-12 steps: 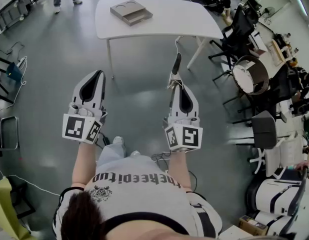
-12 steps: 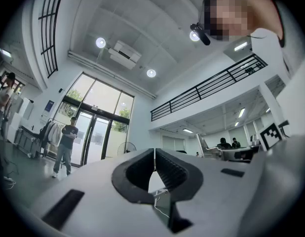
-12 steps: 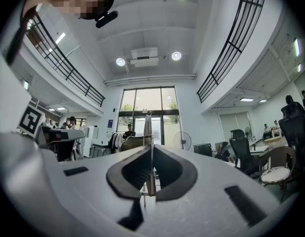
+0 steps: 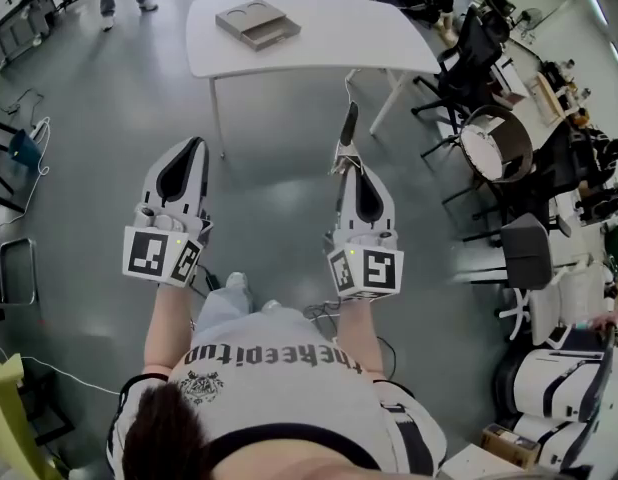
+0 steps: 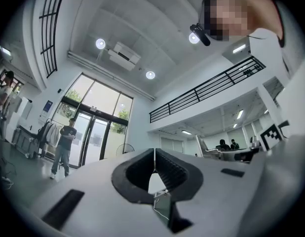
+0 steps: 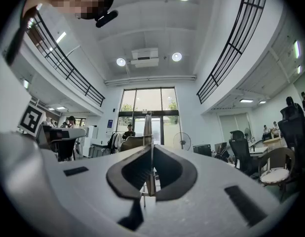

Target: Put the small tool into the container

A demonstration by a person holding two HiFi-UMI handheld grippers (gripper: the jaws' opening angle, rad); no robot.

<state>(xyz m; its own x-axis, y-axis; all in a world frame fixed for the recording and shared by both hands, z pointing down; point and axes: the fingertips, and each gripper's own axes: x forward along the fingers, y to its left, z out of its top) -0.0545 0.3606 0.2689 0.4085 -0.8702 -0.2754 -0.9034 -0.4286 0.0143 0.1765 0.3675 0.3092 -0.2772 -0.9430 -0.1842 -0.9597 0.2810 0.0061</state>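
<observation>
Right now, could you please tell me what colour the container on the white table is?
Greyish-brown; the container shows best in the head view.

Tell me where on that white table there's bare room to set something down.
The white table is mostly bare: everything right of the grey container up to the right edge is free, plus a strip along the near edge. Only the left part, under the container, is taken. Beyond its right end, chairs crowd the floor.
</observation>
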